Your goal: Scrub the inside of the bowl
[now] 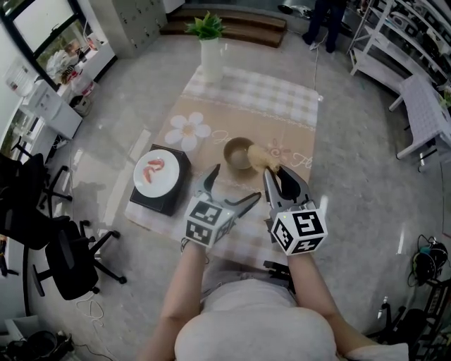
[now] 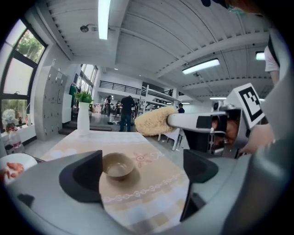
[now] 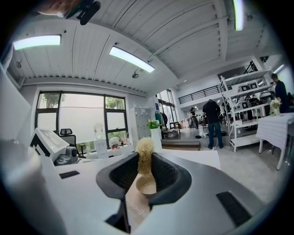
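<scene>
A brown bowl (image 1: 238, 150) (image 2: 118, 165) (image 3: 146, 184) stands upright and empty on the patterned tablecloth (image 1: 243, 106). My right gripper (image 1: 276, 173) (image 3: 145, 170) is shut on a yellow fibrous scrubber (image 1: 259, 158) (image 2: 155, 121) (image 3: 145, 153), whose tip hangs over the bowl's right rim. My left gripper (image 1: 236, 183) (image 2: 140, 176) hovers just in front of the bowl, a little short of it, jaws spread wide. Nothing sits between them. In the left gripper view the bowl lies ahead, closer to the left jaw.
A white plate with pink food (image 1: 156, 173) rests on a black stand at the cloth's left. A white vase with a green plant (image 1: 210, 55) stands at the far end. Black office chairs (image 1: 63, 261) are left, a white table (image 1: 426, 113) right, a person (image 1: 324, 21) behind.
</scene>
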The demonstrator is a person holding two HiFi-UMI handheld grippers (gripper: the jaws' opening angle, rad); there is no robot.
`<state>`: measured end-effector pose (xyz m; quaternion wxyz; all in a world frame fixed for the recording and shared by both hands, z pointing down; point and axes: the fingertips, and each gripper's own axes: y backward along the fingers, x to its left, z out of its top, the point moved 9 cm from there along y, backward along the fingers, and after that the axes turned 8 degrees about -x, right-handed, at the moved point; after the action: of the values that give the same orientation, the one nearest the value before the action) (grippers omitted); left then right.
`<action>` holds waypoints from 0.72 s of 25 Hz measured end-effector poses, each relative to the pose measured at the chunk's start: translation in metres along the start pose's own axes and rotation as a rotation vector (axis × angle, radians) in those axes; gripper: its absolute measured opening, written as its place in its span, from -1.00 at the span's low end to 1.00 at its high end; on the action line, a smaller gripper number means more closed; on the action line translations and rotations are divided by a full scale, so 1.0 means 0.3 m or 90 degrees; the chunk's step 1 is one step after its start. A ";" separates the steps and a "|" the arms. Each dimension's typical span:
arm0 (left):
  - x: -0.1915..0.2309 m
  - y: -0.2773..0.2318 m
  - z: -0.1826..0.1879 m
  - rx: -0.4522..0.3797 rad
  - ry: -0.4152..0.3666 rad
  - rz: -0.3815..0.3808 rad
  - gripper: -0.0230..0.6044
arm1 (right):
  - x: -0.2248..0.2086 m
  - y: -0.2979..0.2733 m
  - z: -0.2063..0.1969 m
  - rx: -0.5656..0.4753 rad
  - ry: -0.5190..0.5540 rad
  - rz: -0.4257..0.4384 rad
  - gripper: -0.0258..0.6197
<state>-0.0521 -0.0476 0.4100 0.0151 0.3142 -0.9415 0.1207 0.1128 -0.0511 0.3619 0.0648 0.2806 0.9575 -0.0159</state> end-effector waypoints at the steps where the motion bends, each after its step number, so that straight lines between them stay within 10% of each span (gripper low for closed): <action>1: 0.013 -0.008 -0.006 0.003 -0.009 -0.001 0.70 | -0.004 -0.010 -0.002 0.003 0.000 -0.004 -0.68; 18: 0.198 -0.208 -0.094 0.122 -0.074 -0.057 0.70 | -0.090 -0.151 -0.043 0.072 0.046 -0.019 -0.66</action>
<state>-0.0640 -0.1242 0.4571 -0.0642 0.3623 -0.9100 0.1913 0.1094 -0.1030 0.3781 0.0142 0.2699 0.9608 -0.0611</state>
